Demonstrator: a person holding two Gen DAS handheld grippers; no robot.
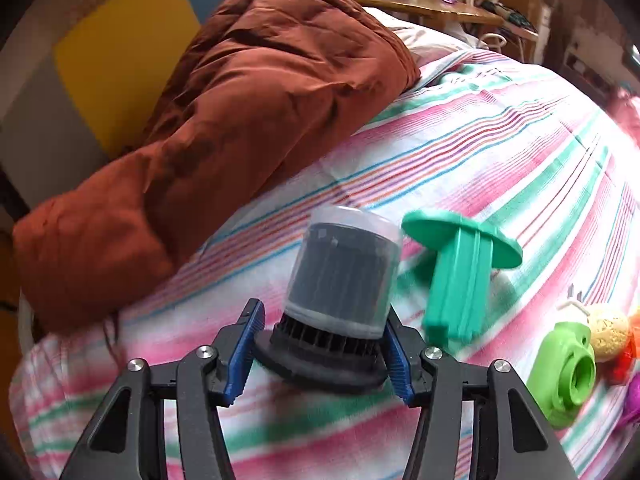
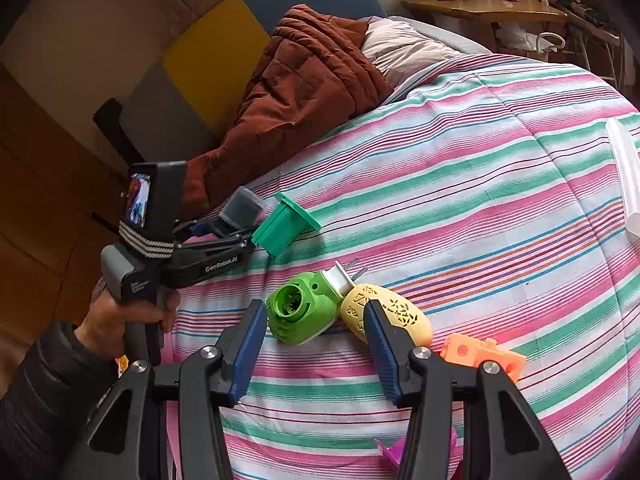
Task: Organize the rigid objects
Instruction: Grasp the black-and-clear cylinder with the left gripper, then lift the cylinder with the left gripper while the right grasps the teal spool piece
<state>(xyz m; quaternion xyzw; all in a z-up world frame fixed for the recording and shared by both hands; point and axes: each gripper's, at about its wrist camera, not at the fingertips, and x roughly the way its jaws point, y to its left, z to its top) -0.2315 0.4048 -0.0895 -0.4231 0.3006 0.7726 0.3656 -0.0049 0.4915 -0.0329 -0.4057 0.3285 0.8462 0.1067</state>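
My left gripper (image 1: pixel 320 354) is shut on a black pleated filter with a clear cap (image 1: pixel 340 280), holding it by its black base above the striped bedspread (image 1: pixel 500 152). A teal spool-like piece (image 1: pixel 460 272) lies just right of it. In the right wrist view the left gripper (image 2: pixel 224 228), the filter (image 2: pixel 240 208) and the teal piece (image 2: pixel 286 224) show at the left. My right gripper (image 2: pixel 316 336) is open above a green plug-in device (image 2: pixel 304 308) and a yellow egg-shaped shell (image 2: pixel 390 312).
An orange block (image 2: pixel 484 354) and a purple piece (image 2: pixel 400 450) lie near my right gripper. A rust-brown quilt (image 1: pixel 240 120) is heaped at the bed's left. A clear tube (image 2: pixel 626 172) lies at the right edge. A wooden table (image 2: pixel 480 4) stands behind.
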